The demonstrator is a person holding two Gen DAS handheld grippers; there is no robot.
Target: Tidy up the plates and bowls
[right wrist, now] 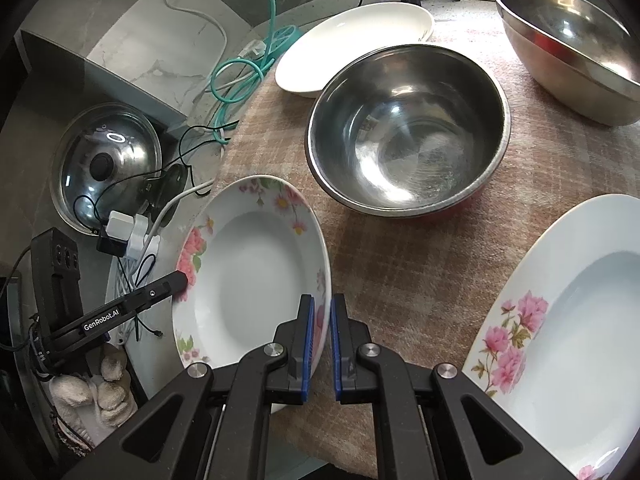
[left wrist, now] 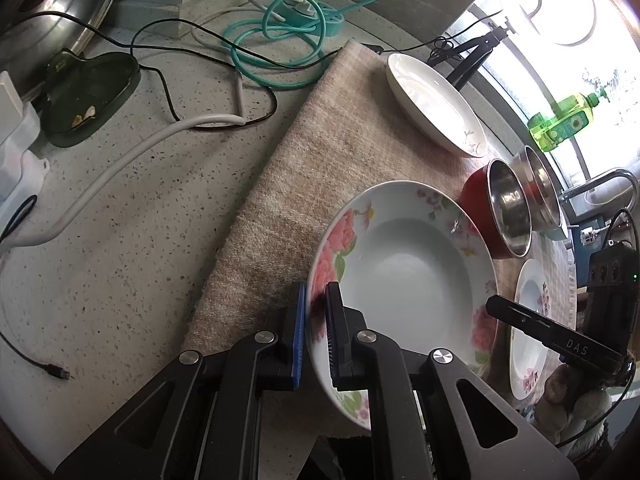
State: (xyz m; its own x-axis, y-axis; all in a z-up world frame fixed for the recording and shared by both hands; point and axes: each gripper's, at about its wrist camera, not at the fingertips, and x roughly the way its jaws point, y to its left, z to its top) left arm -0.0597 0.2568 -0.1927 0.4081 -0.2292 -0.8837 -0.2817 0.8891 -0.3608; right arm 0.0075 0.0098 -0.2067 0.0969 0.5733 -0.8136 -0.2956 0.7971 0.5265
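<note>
Speckled countertop (left wrist: 132, 248) under a beige checked cloth (left wrist: 320, 152). Toward the far edge, coiled teal cable (left wrist: 276, 32), white cord (left wrist: 120, 160), dark green tray (left wrist: 86, 96). Glass pot lid (right wrist: 108, 160) leaning at the wall; green soap bottle (left wrist: 560, 120) by the window.

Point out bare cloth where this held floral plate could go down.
Free: cloth between the held floral plate, steel bowl and second floral plate. Also cloth left of the white dish, toward the teal cable. Crowded: bowls by the window.

Left gripper (left wrist: 316, 308) and right gripper (right wrist: 322, 322) both angle steeply downward, each clamped on a rim
</note>
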